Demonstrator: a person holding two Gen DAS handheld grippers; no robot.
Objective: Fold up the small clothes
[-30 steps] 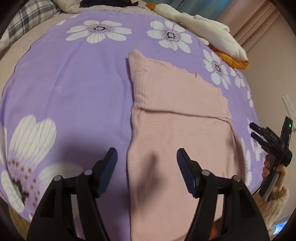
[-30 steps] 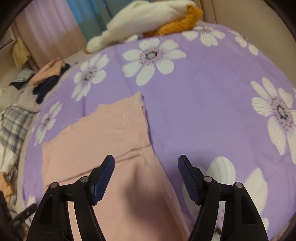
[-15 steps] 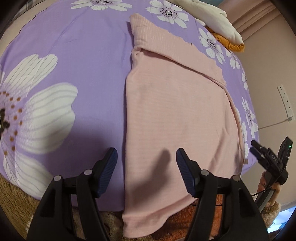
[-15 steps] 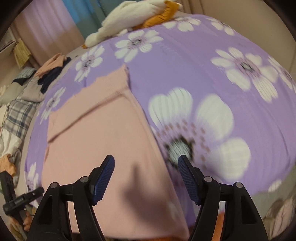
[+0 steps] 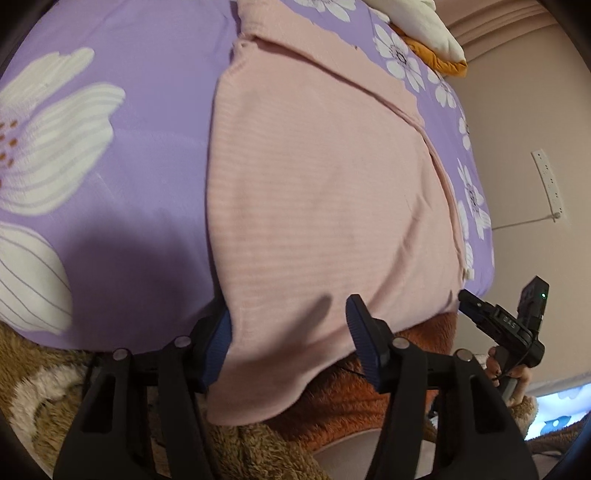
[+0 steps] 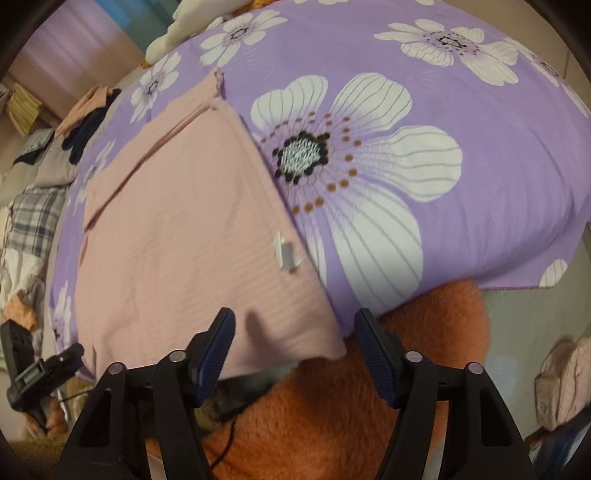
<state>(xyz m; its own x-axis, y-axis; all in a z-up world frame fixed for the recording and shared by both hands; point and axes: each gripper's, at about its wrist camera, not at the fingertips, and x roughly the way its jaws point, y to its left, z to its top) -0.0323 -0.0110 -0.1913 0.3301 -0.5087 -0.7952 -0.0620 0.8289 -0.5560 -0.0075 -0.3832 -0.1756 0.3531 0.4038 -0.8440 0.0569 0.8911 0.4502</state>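
Note:
A pink ribbed garment (image 5: 317, 192) lies flat on the purple flowered bedsheet (image 5: 129, 110), its far part folded over and its near hem hanging over the bed's edge. My left gripper (image 5: 290, 332) is open, its jaws on either side of the hem's left corner. In the right wrist view the same garment (image 6: 177, 229) shows a white label (image 6: 285, 254) near its right edge. My right gripper (image 6: 295, 339) is open at the hem's right corner. Each gripper shows in the other view: the right one (image 5: 498, 325), the left one (image 6: 40, 369).
A white and orange pile of clothes (image 5: 424, 33) lies at the bed's far end. Plaid and dark clothes (image 6: 33, 206) lie beside the sheet on the left. An orange fluffy blanket (image 6: 369, 387) sits below the bed's edge. A wall power strip (image 5: 548, 184) is on the right.
Both grippers have drawn back from over the middle of the garment to its near hem at the bed's edge. Both stayed open.

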